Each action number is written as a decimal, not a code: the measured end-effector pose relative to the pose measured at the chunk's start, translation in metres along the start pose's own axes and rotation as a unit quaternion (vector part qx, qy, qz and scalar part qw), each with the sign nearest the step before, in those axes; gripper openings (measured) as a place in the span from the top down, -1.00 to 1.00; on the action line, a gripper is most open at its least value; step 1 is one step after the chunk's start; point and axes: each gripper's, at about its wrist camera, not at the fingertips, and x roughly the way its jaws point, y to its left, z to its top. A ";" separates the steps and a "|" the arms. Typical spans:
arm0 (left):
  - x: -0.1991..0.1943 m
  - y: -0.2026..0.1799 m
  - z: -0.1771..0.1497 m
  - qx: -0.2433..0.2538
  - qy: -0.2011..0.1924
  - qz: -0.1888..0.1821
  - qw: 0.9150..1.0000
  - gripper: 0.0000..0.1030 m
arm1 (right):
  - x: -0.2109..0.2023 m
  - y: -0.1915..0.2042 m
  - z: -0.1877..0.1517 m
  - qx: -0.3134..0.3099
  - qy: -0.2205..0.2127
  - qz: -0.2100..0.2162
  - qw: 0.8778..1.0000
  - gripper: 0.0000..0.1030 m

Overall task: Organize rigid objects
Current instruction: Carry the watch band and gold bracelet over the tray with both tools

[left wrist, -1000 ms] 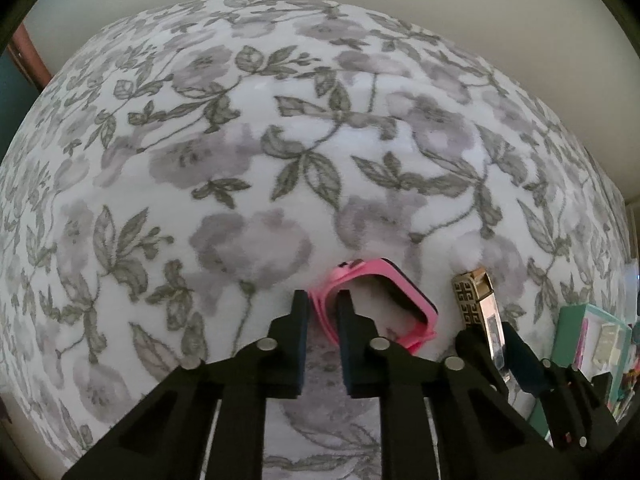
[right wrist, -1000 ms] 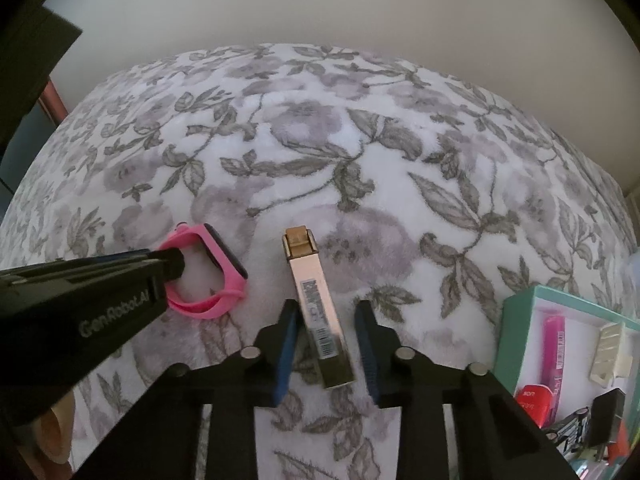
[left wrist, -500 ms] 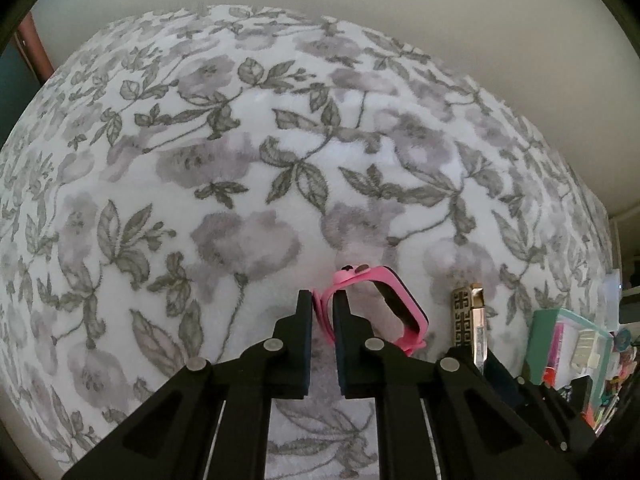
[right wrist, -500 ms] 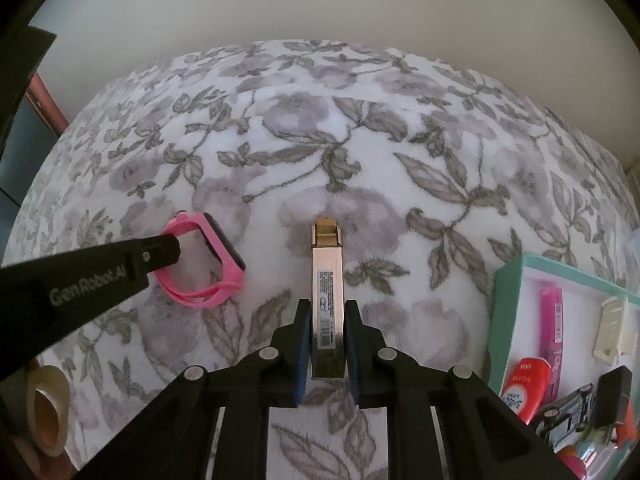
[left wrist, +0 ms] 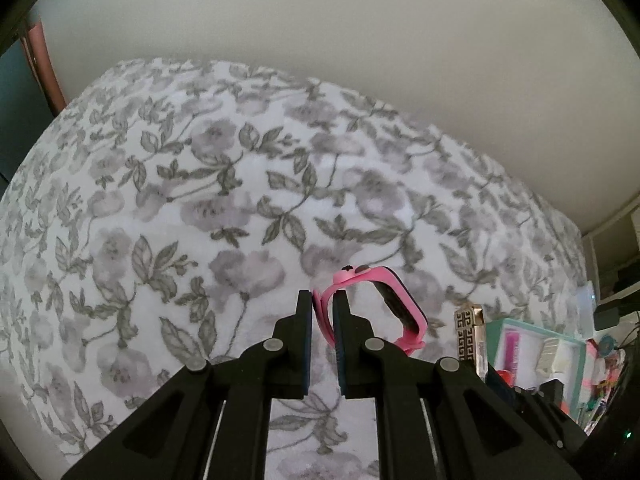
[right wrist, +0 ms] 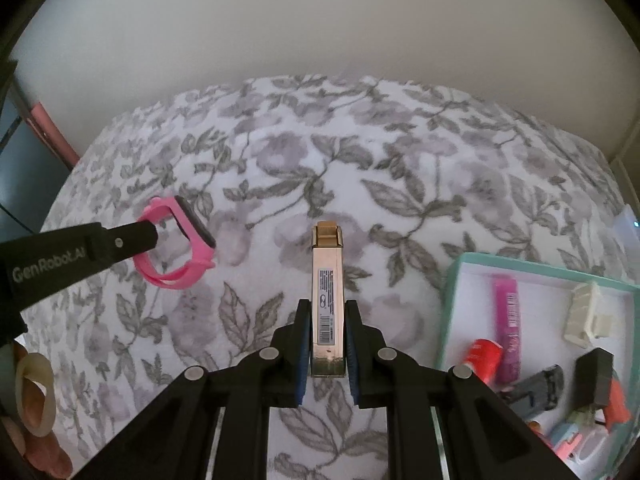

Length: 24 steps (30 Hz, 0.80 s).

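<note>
Carrying both picks toward the teal box (right wrist: 452, 280), one item clamped in each gripper.

My left gripper (left wrist: 323, 312) pinches the pink watch band (left wrist: 384, 300) by its strap; my right gripper (right wrist: 327, 332) squeezes the gold rectangular case (right wrist: 327, 280) low down. Box sits right of my right fingers: I'd swing over, lower inside, and only then let go.

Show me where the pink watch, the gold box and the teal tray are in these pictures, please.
pink watch (left wrist: 402, 312), left wrist view, on the dark screen side of the band.
gold box (right wrist: 328, 280), right wrist view, on the printed label face.
teal tray (right wrist: 452, 296), right wrist view, on its left wall.
</note>
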 end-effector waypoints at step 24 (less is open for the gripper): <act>-0.072 -0.098 -0.062 0.096 -0.036 -0.056 0.993 0.80 | -0.115 -0.102 -0.041 0.116 -0.053 -0.026 0.992 0.68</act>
